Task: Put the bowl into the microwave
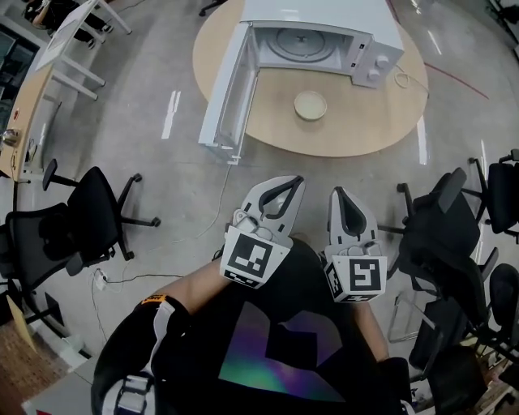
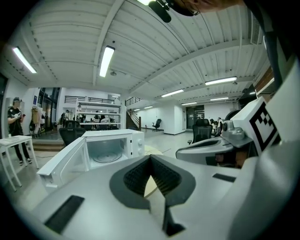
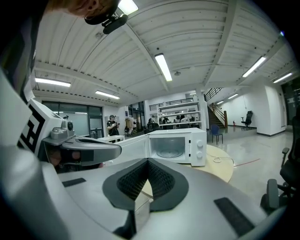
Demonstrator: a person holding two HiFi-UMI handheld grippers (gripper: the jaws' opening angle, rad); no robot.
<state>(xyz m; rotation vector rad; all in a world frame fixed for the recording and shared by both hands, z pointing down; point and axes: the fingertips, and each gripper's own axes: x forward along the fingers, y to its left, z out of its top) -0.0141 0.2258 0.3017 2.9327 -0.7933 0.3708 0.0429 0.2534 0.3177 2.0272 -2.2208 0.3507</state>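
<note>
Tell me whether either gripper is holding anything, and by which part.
Nothing is held. The left gripper and right gripper are both shut and empty; the shallow cream bowl sits alone on the round wooden table, before the open white microwave.

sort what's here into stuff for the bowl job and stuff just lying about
Job: bowl, open microwave, round table, left hand-held gripper, right hand-held gripper.
Lying about: office chairs, wooden desk, white table.

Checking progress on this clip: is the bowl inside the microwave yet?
No, the bowl sits on the table, in front of the open microwave.
</note>
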